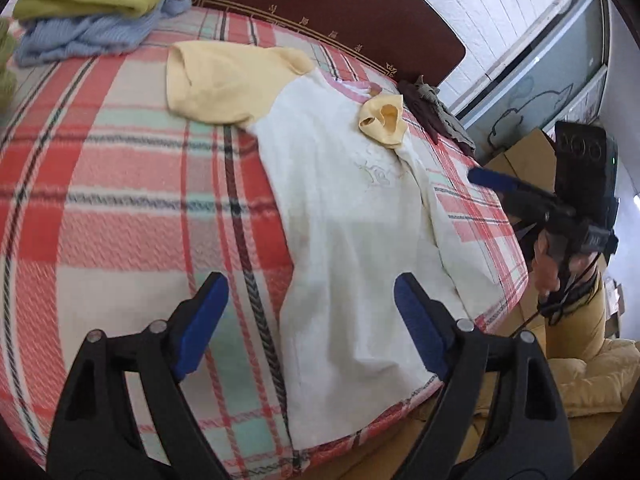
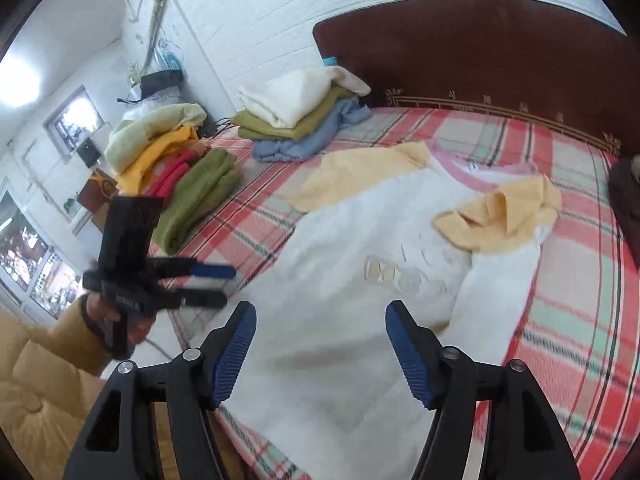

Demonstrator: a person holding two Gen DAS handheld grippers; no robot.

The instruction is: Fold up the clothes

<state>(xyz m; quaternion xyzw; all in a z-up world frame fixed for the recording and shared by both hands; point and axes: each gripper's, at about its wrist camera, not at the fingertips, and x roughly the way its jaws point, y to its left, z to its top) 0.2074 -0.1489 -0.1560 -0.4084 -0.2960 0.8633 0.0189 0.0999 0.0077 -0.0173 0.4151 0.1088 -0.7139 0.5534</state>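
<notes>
Presently, findings run left to right across the bed.
Bed (image 2: 576, 320): covered by a red, white and green plaid blanket; dark brown headboard (image 2: 480, 52) at the far edge against a white brick wall.
Left-edge pile (image 2: 176, 168): folded garments in pale green, yellow, red and olive, lying along the bed's left edge.
Far-left-corner stack (image 2: 296, 116): cream garment on top, olive beneath it, blue knit at the bottom, near the headboard.
Left gripper (image 1: 310, 320): fingers well apart, nothing between the blue pads; it hangs over the near edge of the bed, above the shirt's hem. In the right wrist view it appears at the left, off the bed's near-left corner, held by a hand in a yellow sleeve (image 2: 60, 344).
Shirt (image 2: 360, 264): white body, yellow sleeves, pink neckline; spread flat in the middle of the bed, collar toward the headboard, hem at the near edge. Left sleeve lies out flat; right sleeve (image 2: 500, 220) is folded over onto the chest.
Right gripper (image 2: 320, 344): fingers apart, empty, above the shirt's lower half; no contact with the cloth visible.
Dark garment (image 1: 436, 114): crumpled at the bed's right edge, near the headboard.
</notes>
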